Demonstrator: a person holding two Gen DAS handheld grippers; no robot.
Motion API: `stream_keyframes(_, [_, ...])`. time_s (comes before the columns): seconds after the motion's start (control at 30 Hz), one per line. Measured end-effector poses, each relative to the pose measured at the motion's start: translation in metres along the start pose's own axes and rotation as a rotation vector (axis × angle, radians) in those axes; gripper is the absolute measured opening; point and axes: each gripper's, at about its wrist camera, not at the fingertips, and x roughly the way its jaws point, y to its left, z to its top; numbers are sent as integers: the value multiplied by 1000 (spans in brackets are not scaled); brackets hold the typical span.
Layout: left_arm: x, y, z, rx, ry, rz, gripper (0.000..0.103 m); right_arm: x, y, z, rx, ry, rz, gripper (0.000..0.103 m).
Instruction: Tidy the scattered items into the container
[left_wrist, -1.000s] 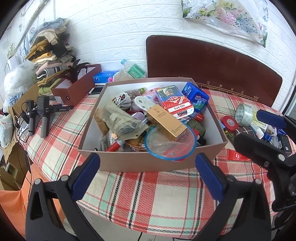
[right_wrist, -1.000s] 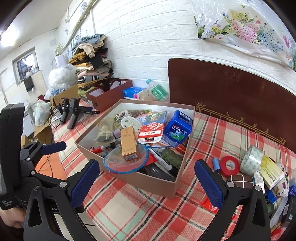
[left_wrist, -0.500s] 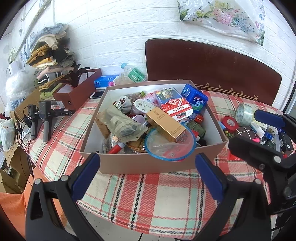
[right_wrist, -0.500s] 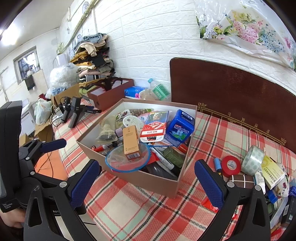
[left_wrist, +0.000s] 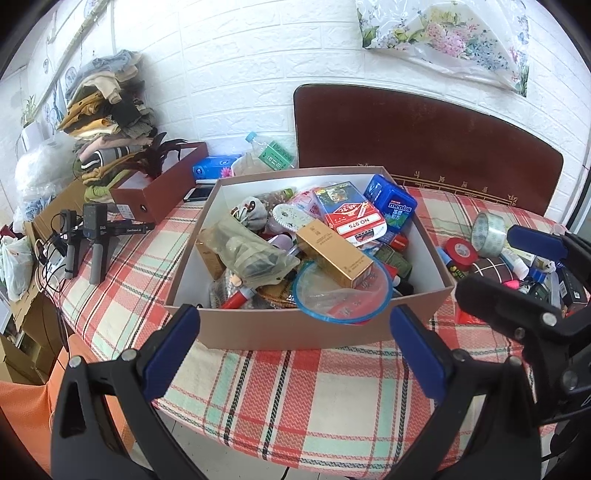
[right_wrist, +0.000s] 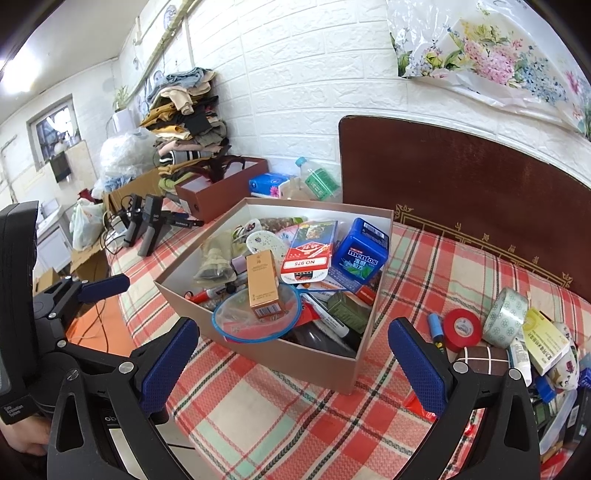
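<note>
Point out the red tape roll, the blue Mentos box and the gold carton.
red tape roll (right_wrist: 462, 329), right wrist view, on its red outer face.
blue Mentos box (right_wrist: 361, 252), right wrist view, on the printed front label.
gold carton (left_wrist: 334, 255), left wrist view, on its long top face.

A lived-in home room: folded clothes stacked by a checked tablecloth.

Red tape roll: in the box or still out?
Out. The red tape roll lies on the tablecloth beside the box, outside its wall.
</note>
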Motion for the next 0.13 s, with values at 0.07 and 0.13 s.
stream_keyframes(0.07, [1, 1, 0, -8, 5, -1, 103, 0, 0, 0, 1, -1, 2, 103])
stream_keyframes(0.13, [1, 2, 0, -17, 7, -1, 103, 0, 0, 0, 3, -3, 2, 103])
